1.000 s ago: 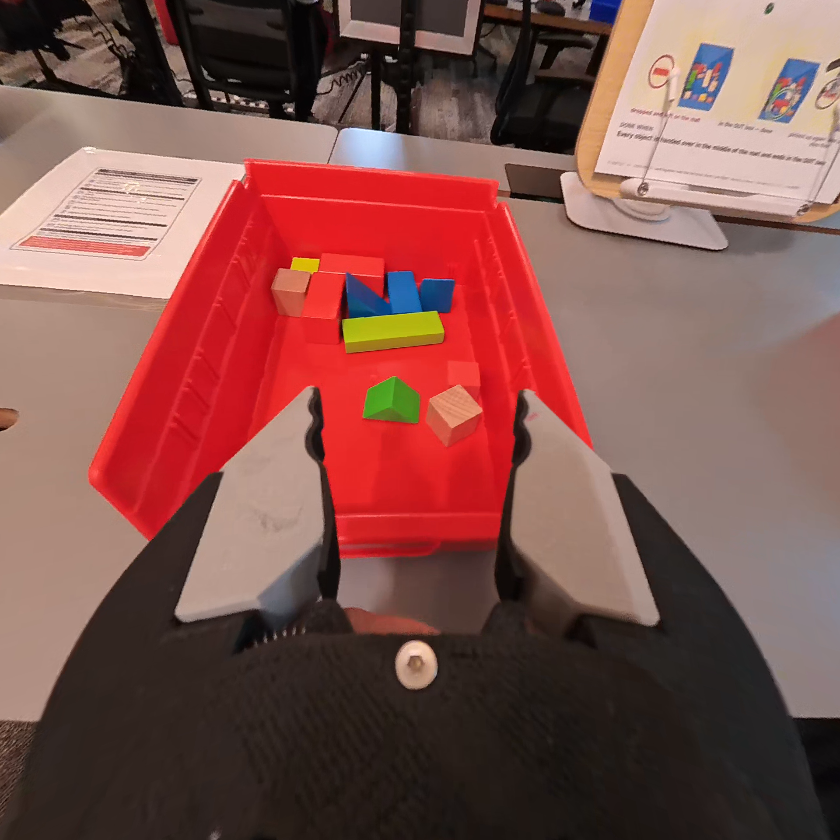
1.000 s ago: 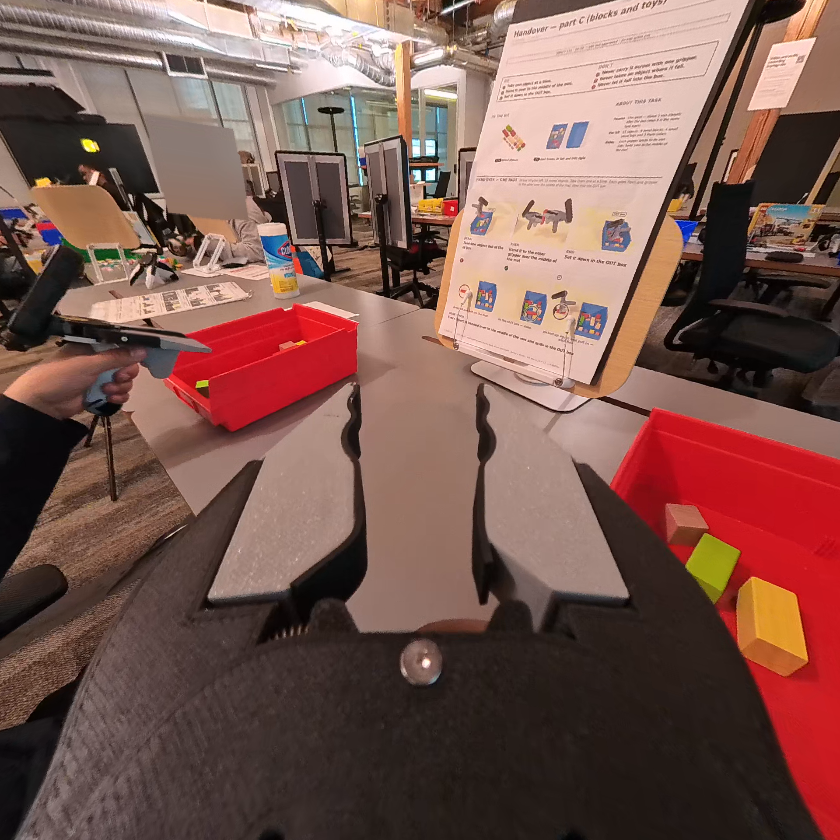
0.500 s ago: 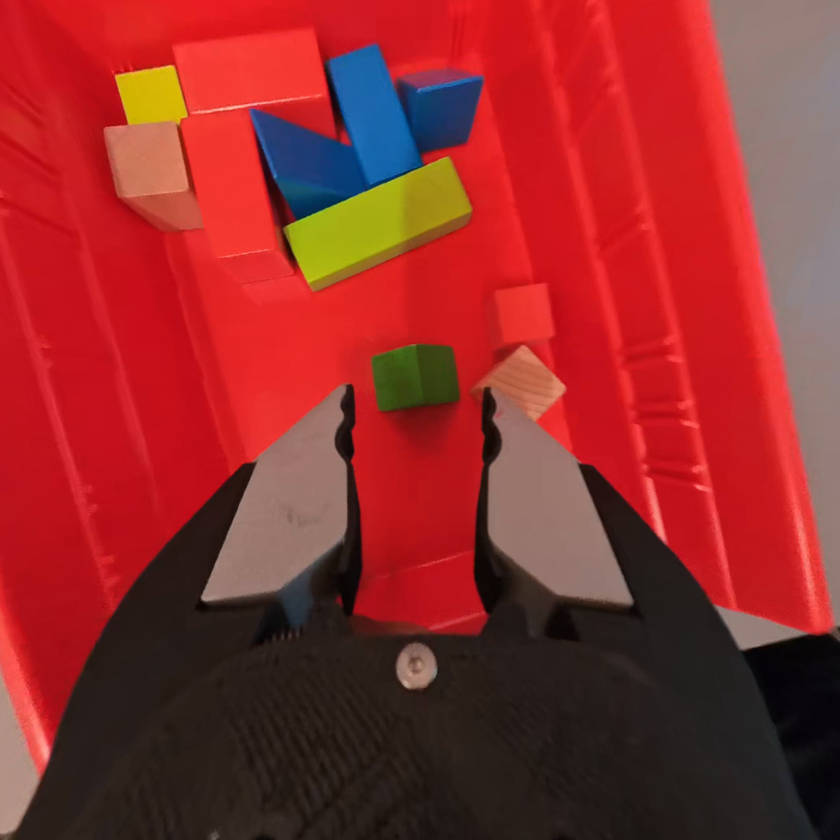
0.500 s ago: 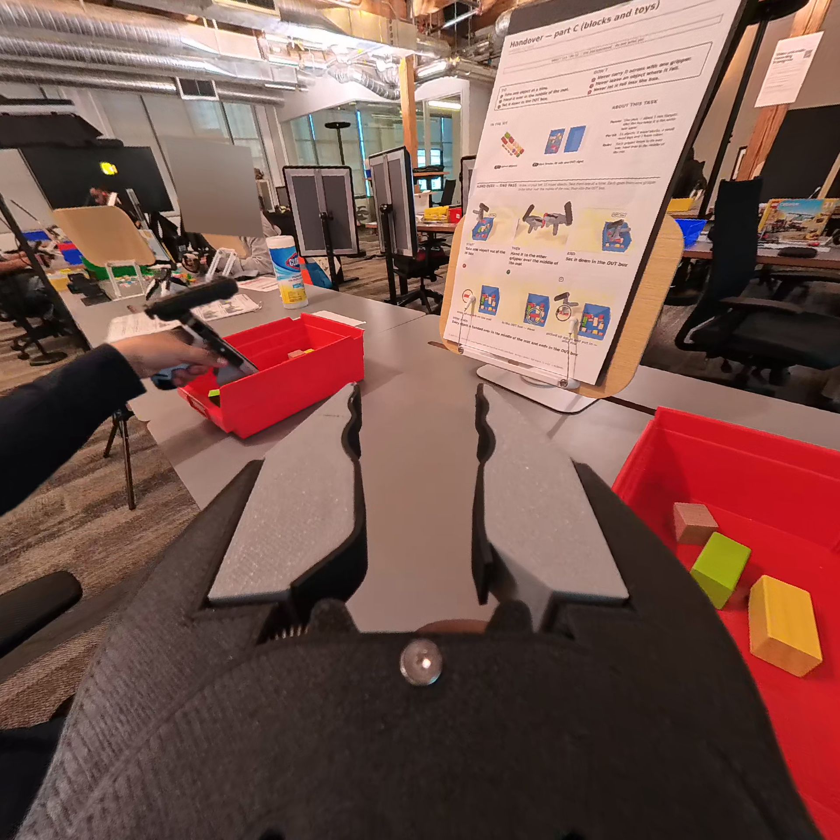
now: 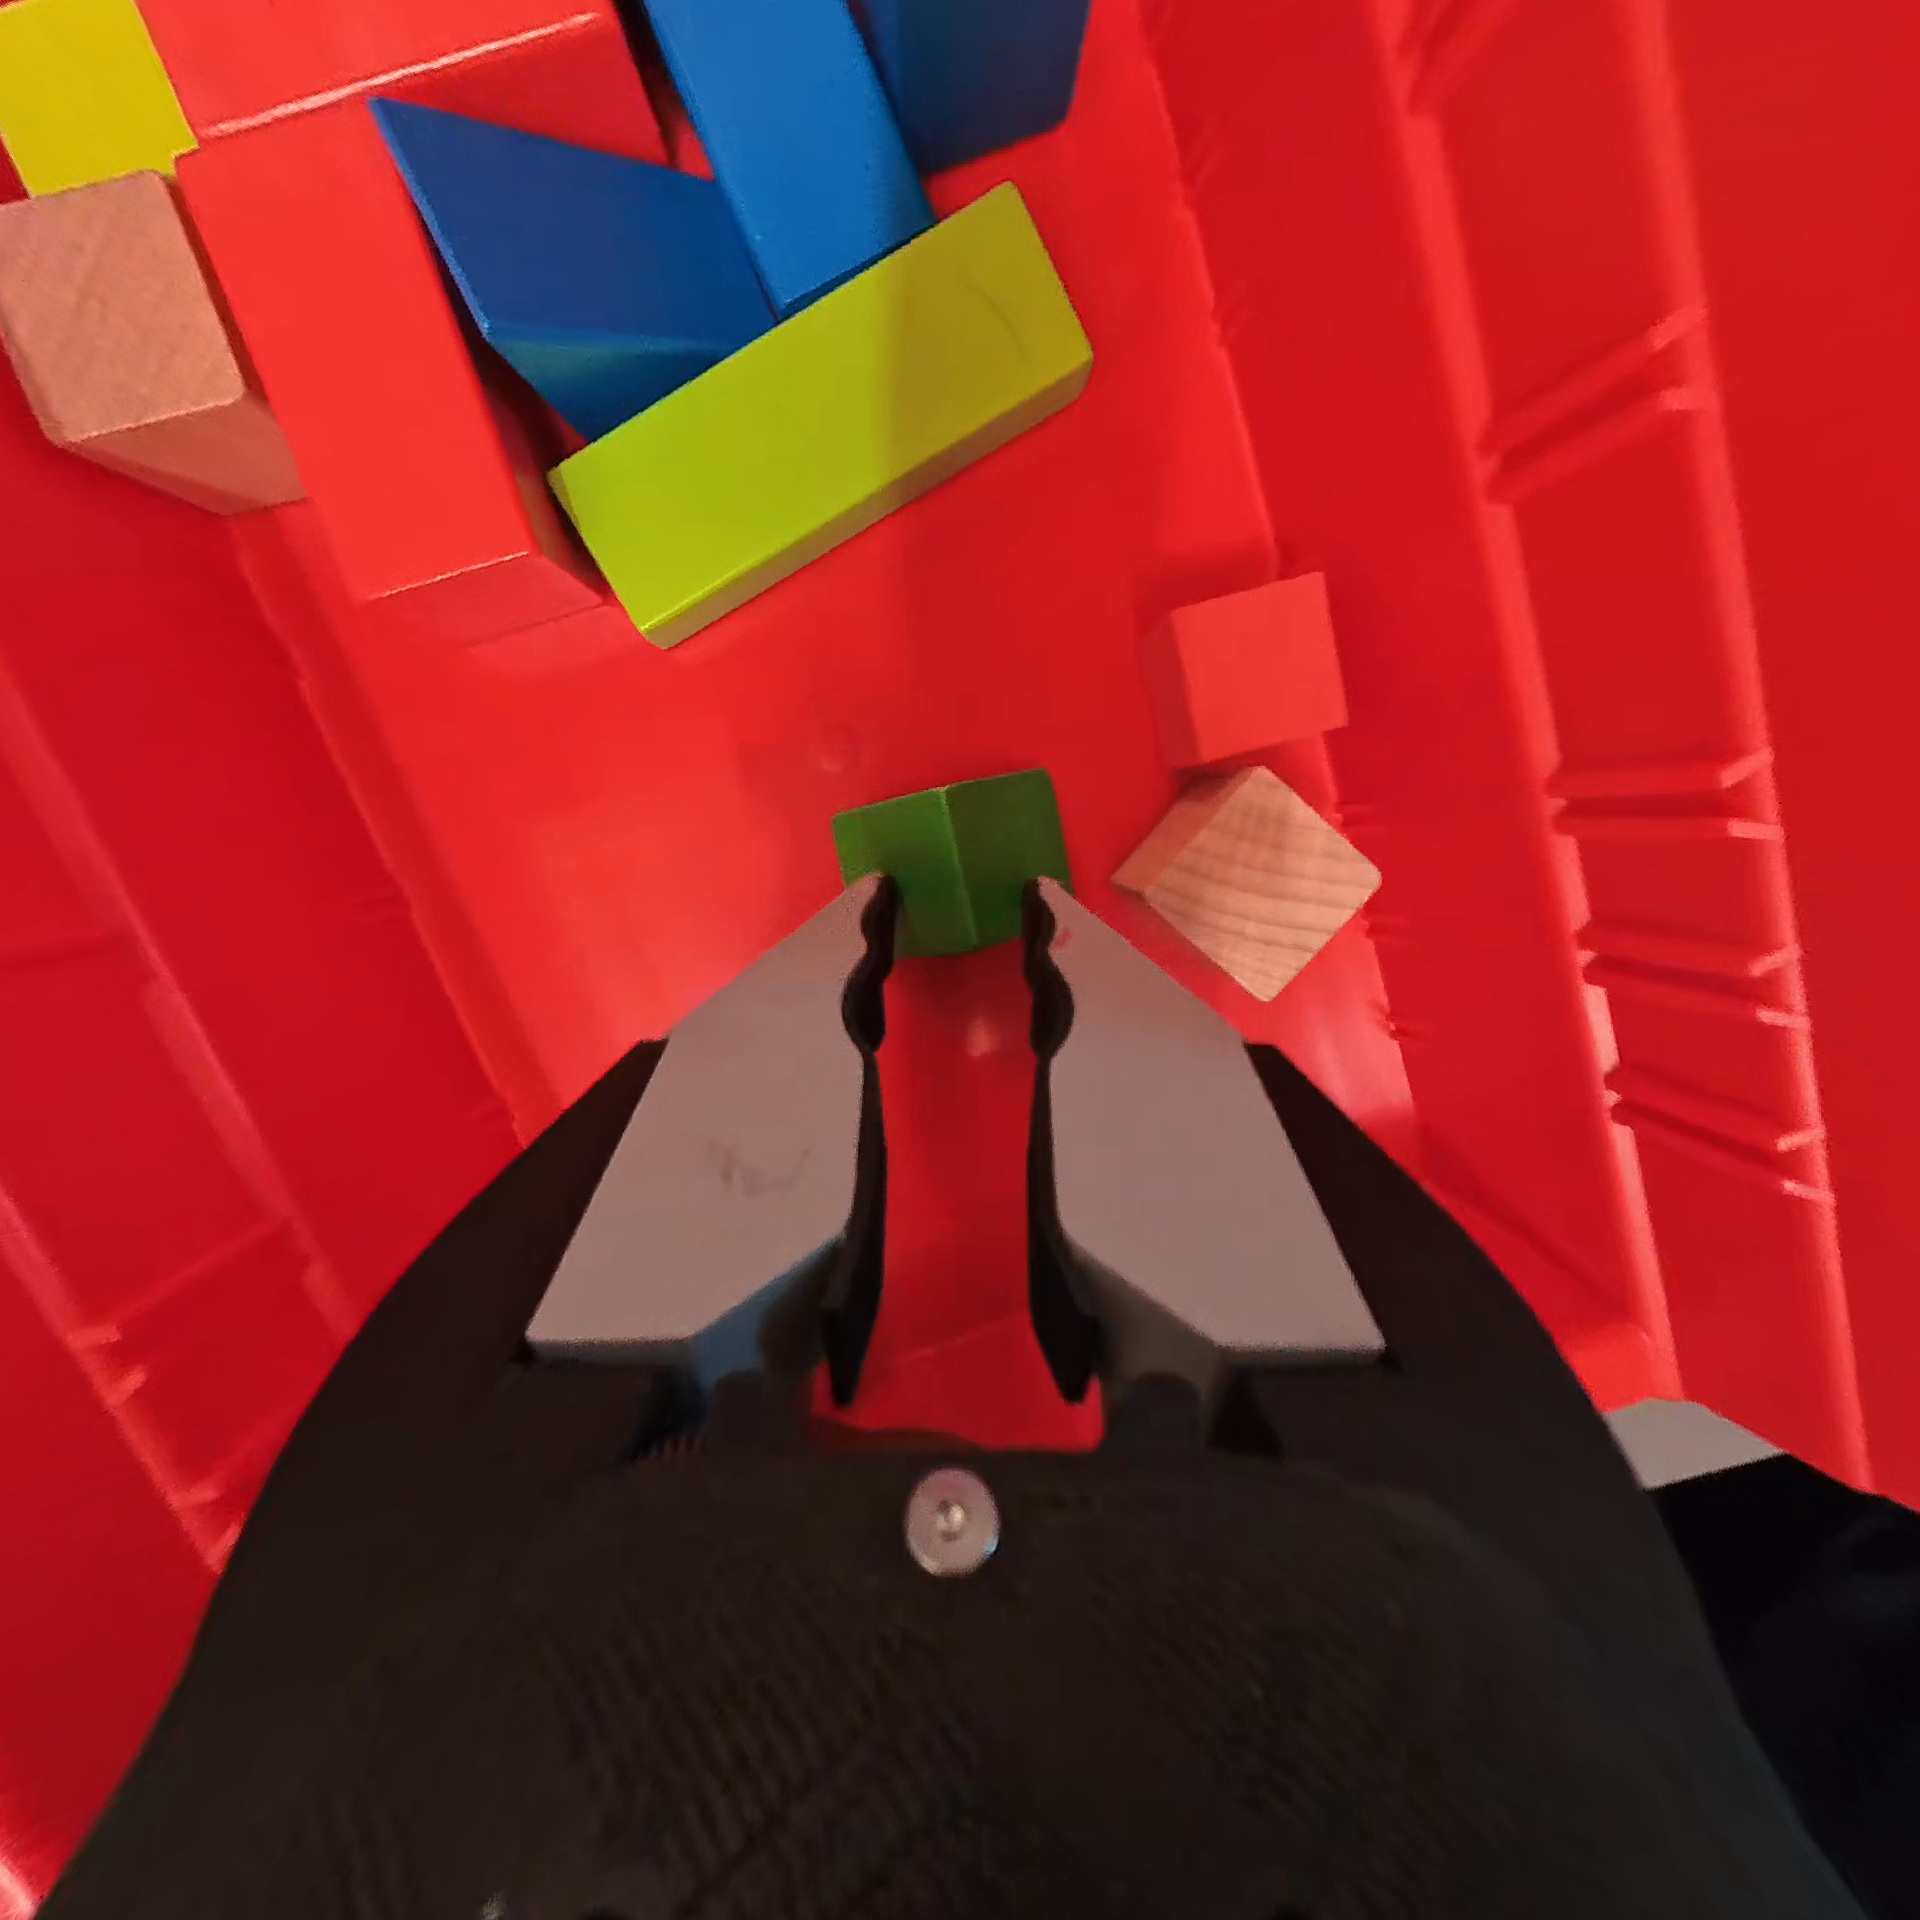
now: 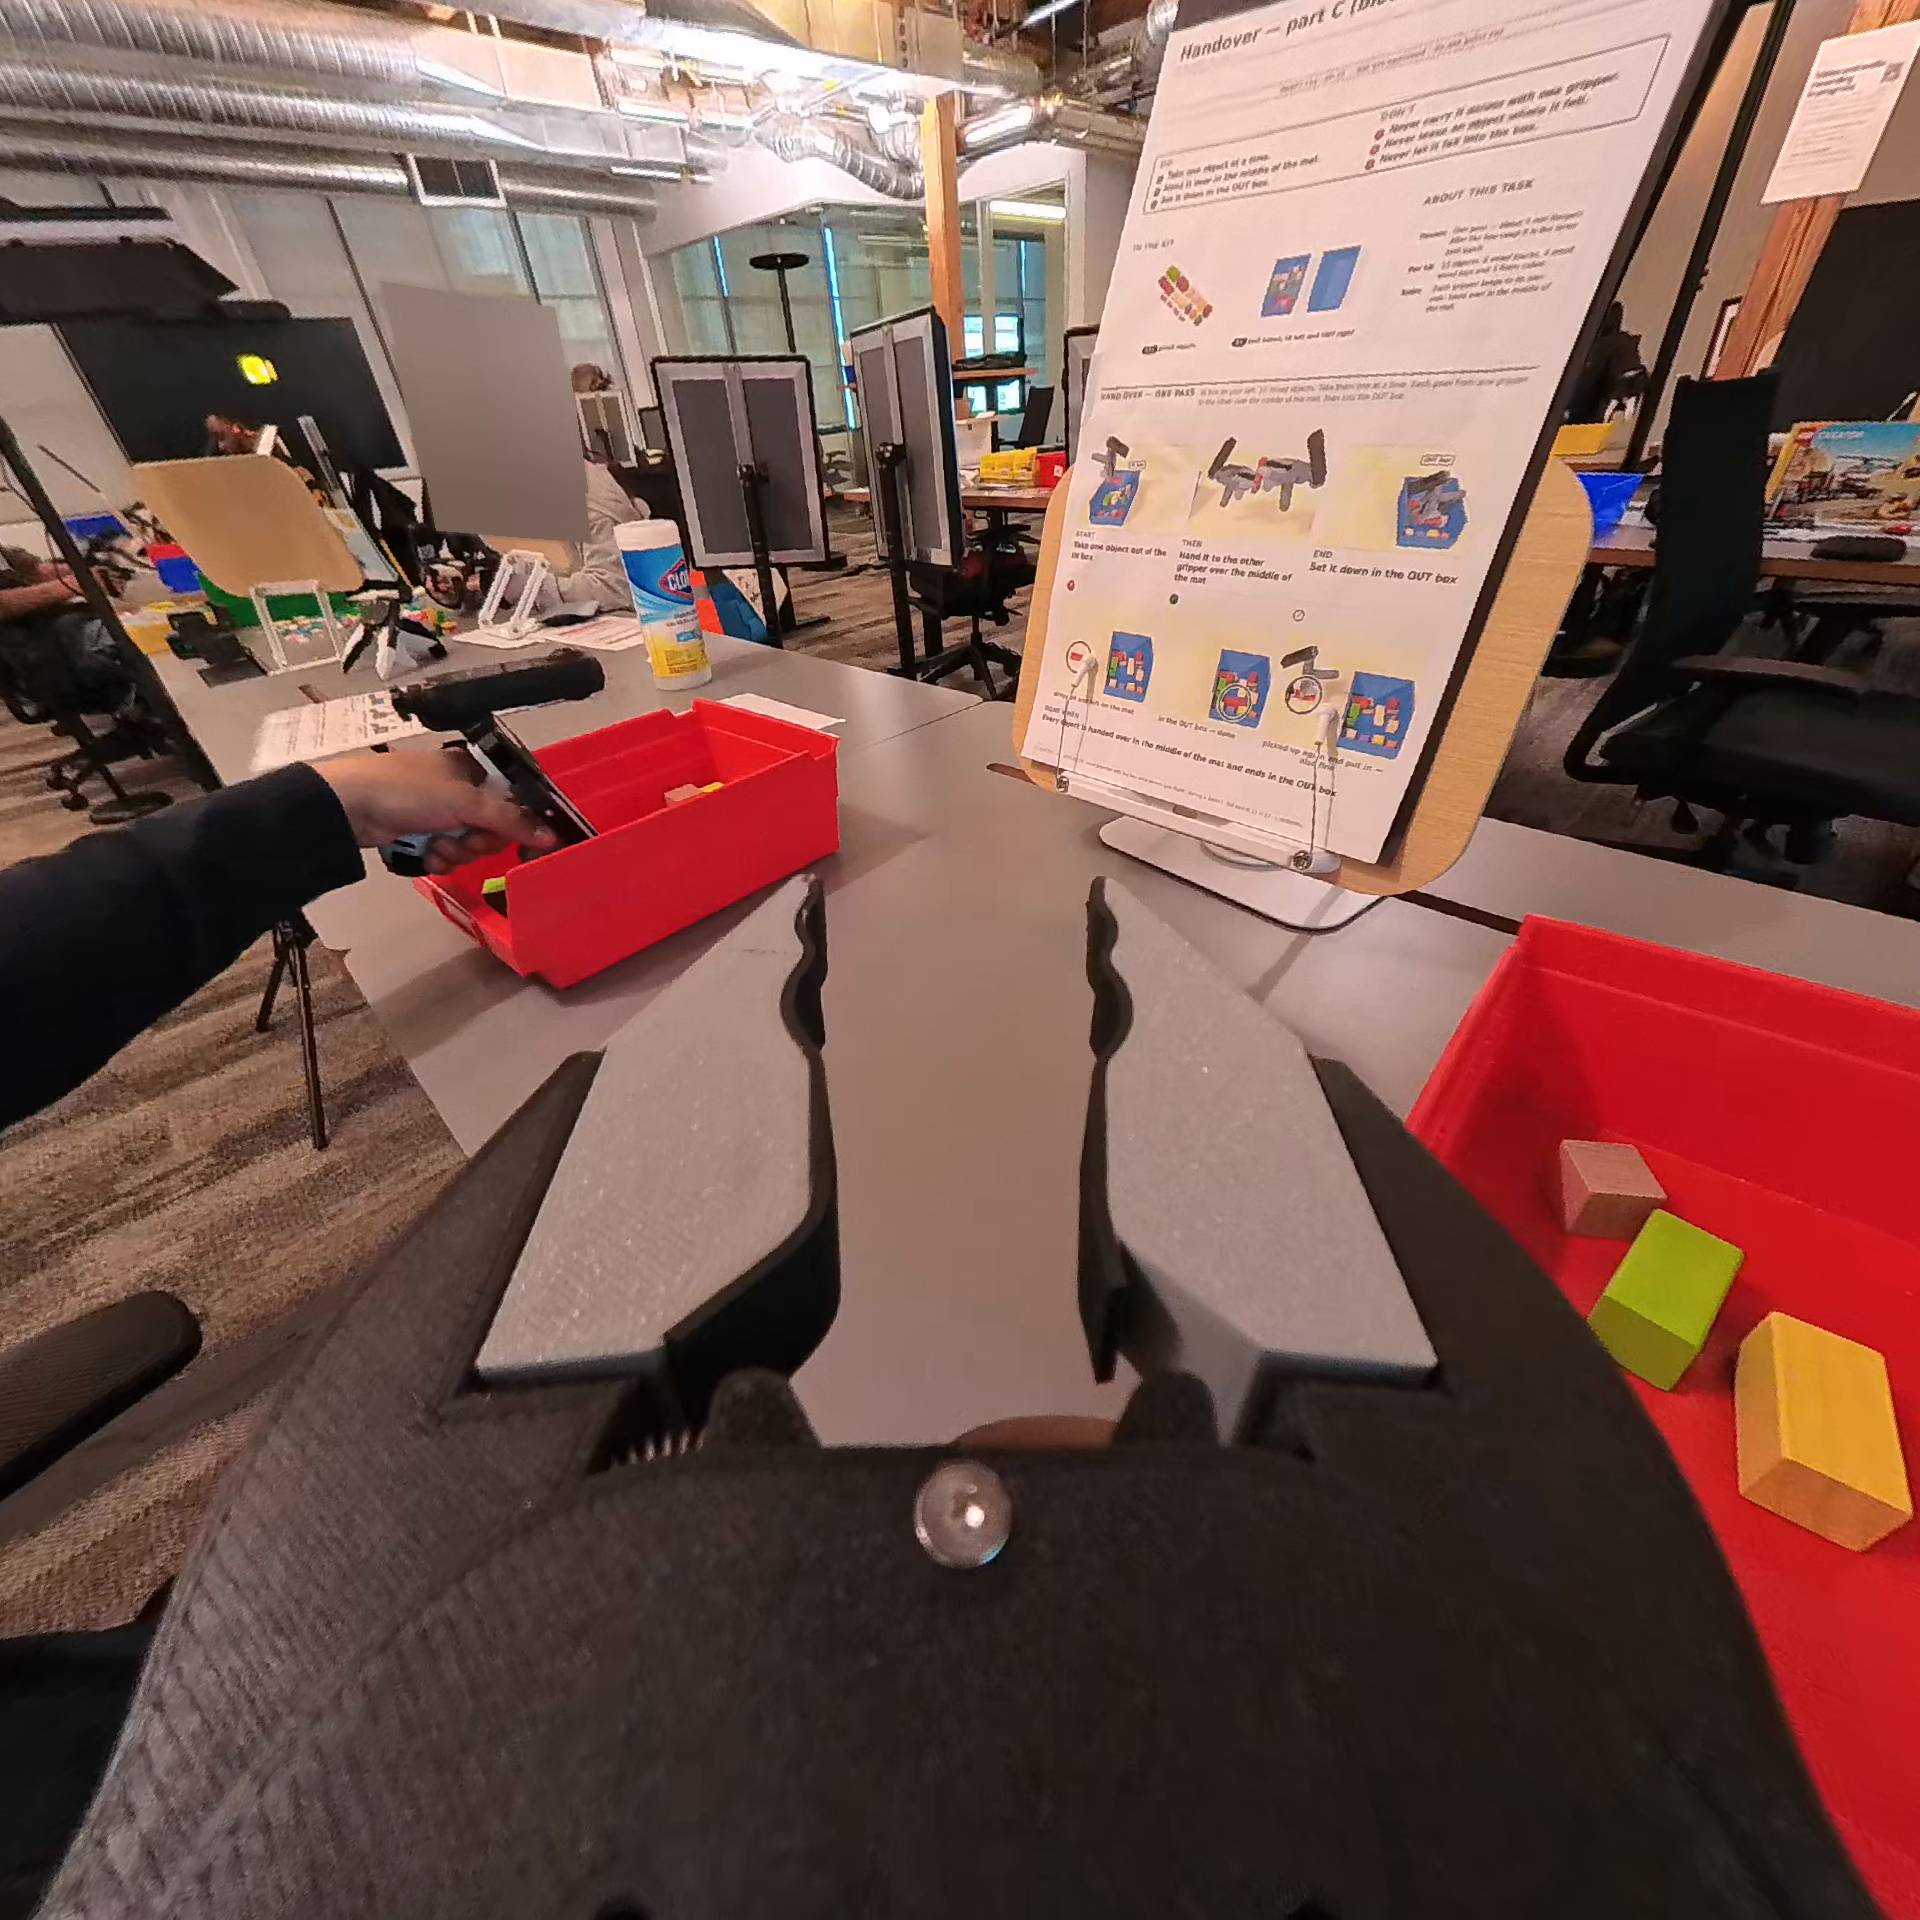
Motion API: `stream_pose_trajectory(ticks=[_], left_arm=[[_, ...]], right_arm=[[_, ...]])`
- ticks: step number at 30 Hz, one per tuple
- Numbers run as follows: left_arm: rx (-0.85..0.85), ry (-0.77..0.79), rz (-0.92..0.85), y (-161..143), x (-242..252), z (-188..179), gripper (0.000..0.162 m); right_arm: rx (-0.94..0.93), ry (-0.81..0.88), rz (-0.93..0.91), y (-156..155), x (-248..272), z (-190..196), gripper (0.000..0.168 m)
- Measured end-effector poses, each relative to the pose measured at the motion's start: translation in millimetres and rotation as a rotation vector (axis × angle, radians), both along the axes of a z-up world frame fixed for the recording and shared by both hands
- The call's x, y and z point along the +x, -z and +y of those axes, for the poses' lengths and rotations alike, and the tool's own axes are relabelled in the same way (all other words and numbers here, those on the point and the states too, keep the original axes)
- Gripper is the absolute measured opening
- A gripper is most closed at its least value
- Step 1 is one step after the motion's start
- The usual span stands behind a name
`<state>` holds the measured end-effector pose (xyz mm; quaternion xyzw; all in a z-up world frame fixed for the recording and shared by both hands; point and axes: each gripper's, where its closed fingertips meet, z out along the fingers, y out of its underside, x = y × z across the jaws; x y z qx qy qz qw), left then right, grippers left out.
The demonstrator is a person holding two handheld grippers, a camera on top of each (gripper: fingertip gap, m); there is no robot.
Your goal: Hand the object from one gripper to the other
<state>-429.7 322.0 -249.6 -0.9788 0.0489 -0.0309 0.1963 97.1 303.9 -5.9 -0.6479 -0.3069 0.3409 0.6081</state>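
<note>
My left gripper (image 5: 958, 885) is down inside the red bin (image 5: 1558, 727). Its jaws have narrowed onto the two sloped faces of a green wedge block (image 5: 951, 862), which rests on the bin floor. In the right wrist view the left gripper (image 6: 499, 748), held by a hand, dips into that same bin (image 6: 675, 873) at the far left. My right gripper (image 6: 951, 914) is open and empty, held above the grey table (image 6: 956, 1091) between the two bins.
Beside the green block lie a plain wooden cube (image 5: 1247, 883) and a red cube (image 5: 1242, 665). A lime bar (image 5: 821, 416) and blue blocks (image 5: 582, 239) lie farther in. A second red bin (image 6: 1662, 1039) with several blocks sits right. An instruction board (image 6: 1320, 468) stands behind. Left tips to right tips: about 60 centimetres. From my left tips it is roughly 4 centimetres to the plain wooden cube (image 5: 1247, 883); from my right, 50 centimetres.
My left gripper has gone from above the bin's front edge down into it, and its jaws have narrowed onto the green block. My right gripper has hardly moved.
</note>
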Motion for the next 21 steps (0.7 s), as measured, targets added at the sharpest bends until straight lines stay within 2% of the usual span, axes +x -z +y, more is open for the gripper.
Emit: stream_pose_trajectory(ticks=[2, 5, 8, 11, 14, 18, 21], left_arm=[[-0.02, 0.017, 0.016, -2, -2, -5, 0.018], [-0.022, 0.025, 0.066, -10, -9, -11, 0.002], [-0.027, 0.037, 0.108, -20, -12, -16, 0.0], [-0.035, 0.15, 0.232, -26, -17, -17, 0.02], [-0.092, 0.379, 0.441, -22, -23, -20, 0.053], [-0.244, 0.735, 0.732, -5, -32, -32, 0.06], [-0.201, 0.847, 0.765, -7, -21, -20, 0.065]], right_arm=[[0.0, 0.0, 0.01, -2, 2, 0, 0.048], [-0.002, -0.003, 0.02, -3, 4, 0, 0.048], [-0.007, -0.01, 0.02, -2, 2, 0, 0.048], [-0.009, -0.016, 0.007, 1, -2, -1, 0.048], [-0.007, -0.018, -0.003, 2, -4, -2, 0.048], [-0.008, -0.01, -0.004, 2, -2, 0, 0.048], [-0.015, -0.003, 0.008, 2, 2, 4, 0.048]])
